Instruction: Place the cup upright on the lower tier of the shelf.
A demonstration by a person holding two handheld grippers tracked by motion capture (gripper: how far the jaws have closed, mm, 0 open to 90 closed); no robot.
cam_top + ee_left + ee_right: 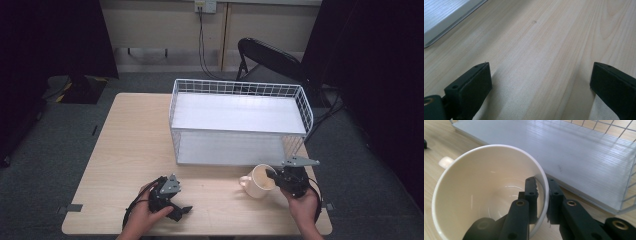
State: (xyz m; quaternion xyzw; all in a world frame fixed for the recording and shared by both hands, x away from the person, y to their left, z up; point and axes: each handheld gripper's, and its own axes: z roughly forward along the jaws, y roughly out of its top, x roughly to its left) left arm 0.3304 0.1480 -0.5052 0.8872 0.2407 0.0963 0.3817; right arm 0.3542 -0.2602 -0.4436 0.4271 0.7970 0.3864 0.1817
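The tabletop (pixel 130 150) is pale wood-grain laminate, rectangular with rounded corners. On its far right half stands a white wire-mesh rack (pixel 239 122) with two flat, finely ribbed white shelves, one above the other, its open front facing the near edge. Just in front of the rack's near right corner sits a glossy cream mug (pixel 258 181), round and smooth inside, upright on the tabletop with its handle pointing left. The right hand-held gripper (pixel 541 195), black with brass-coloured pivots, reaches in from the near right and pinches the mug's right rim, one jaw inside the wall and one outside. The left hand-held gripper (pixel 170 197) rests low at the near left, gripped by a hand (pixel 145 216), its matt black jaws spread wide over bare wood.
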